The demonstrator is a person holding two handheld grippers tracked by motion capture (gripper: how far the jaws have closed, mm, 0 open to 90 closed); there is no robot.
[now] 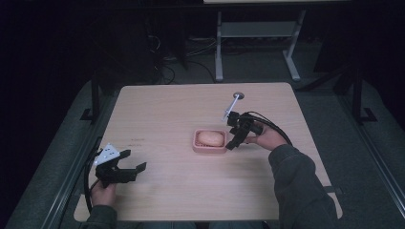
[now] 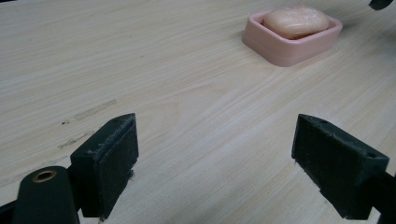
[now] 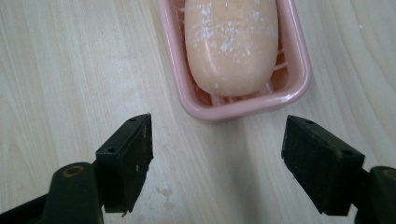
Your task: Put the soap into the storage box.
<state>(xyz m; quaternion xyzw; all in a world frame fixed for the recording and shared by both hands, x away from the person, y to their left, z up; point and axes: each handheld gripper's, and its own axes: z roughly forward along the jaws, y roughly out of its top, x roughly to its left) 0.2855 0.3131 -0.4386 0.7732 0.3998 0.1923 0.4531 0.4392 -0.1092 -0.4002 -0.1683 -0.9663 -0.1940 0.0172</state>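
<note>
Right tongs [image 3: 217, 161] gape just beside the pink plastic soap dish's [image 3: 243, 108] rim; left tongs [image 2: 215, 168], also apart, hover over bare wooden table [image 1: 167, 114] near its edge.

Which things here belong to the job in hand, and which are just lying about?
Likely in the job:
soap
pink dish
right tongs, open, close beside the dish

Lying about:
left tongs, open, over bare table
grommet at the table's far edge
desk frame behind
</note>
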